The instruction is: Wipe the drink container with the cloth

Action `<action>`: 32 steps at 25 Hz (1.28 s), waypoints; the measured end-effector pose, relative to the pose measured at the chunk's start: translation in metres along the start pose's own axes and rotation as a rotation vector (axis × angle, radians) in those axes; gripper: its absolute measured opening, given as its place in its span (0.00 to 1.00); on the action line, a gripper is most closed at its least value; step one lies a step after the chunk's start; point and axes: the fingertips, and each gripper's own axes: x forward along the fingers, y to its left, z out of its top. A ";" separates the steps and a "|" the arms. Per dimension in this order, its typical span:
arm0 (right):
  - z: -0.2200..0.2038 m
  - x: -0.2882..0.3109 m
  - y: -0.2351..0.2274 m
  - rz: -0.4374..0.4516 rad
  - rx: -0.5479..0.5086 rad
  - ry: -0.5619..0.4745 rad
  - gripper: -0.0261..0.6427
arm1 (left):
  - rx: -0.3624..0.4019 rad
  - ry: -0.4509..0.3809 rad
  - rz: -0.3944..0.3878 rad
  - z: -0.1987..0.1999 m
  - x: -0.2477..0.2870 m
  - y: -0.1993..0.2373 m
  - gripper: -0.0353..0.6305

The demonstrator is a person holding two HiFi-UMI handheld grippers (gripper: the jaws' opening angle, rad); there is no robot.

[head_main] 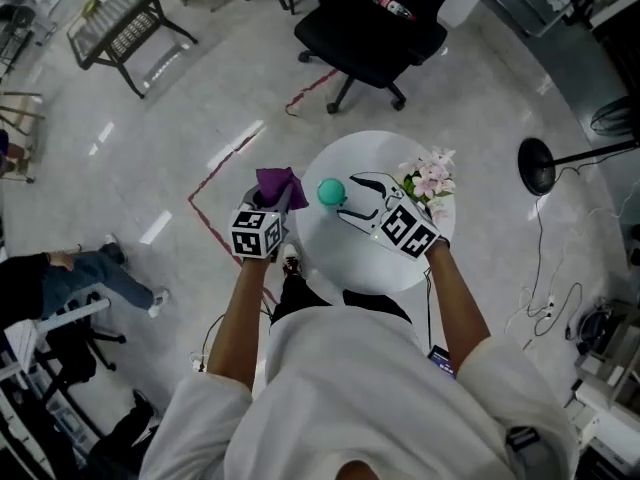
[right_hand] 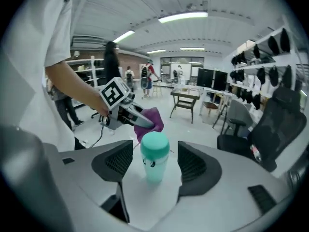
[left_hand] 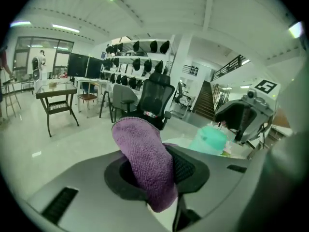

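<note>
My head view looks steeply down from above the person's shoulders. From there I see the round white surface (head_main: 350, 258), left hand-held gripper (head_main: 283, 196) and right hand-held gripper (head_main: 350, 203) small at mid-frame. Left gripper view sits right behind its own jaws, purple cloth (left_hand: 147, 163) huge up close, facing the black office chair (left_hand: 157, 95). Right gripper view looks along its jaws, close on the teal drink container (right_hand: 154, 156). All 3 views share that container and chair; each gripper view catches the opposite hand-held gripper.

A round white table (head_main: 345, 258) bears a teal drink container (head_main: 331, 192) and pink flowers (head_main: 430, 178).
</note>
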 end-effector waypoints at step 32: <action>0.010 0.049 0.009 -0.141 0.139 0.104 0.45 | 0.107 -0.031 -0.067 0.016 -0.043 -0.051 0.23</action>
